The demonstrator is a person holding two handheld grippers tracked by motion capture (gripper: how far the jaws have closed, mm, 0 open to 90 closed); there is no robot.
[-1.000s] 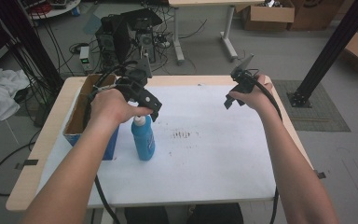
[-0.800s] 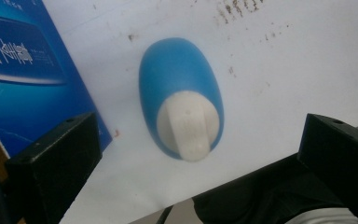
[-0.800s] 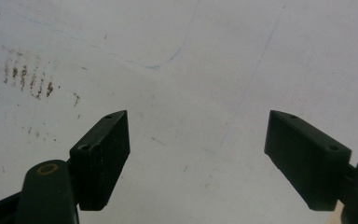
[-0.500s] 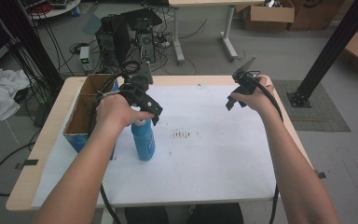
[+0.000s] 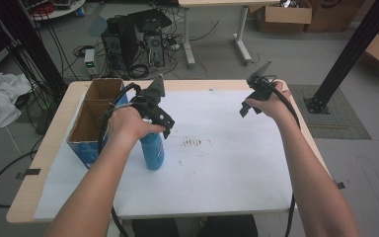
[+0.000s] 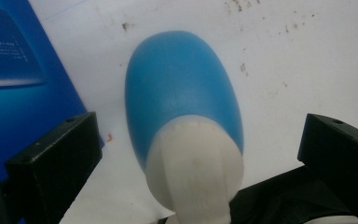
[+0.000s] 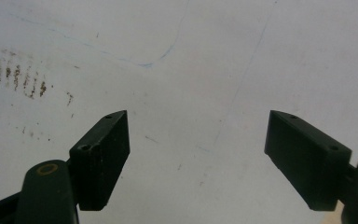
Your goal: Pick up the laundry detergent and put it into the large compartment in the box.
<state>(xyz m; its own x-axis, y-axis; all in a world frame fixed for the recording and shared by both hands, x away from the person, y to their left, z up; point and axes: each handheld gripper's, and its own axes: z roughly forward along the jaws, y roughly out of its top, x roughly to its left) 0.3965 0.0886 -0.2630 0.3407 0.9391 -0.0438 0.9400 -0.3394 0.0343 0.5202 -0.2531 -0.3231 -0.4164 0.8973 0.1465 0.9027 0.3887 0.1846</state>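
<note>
My left gripper hangs right over the bottle, which stands upright on the white sheet covering the counter, just beside the blue box. In the left gripper view my jaws stand wide apart, one on each side of the bottle's white cap, neither touching it. So I judge the approach is about done and the grasp itself is not: I have yet to close on the bottle, lift it and take it wherever it goes, perhaps into the open box, though I can't be sure. My right gripper hovers well apart over the far right of the sheet, jaws spread, holding nothing, with bare stained paper below.
</note>
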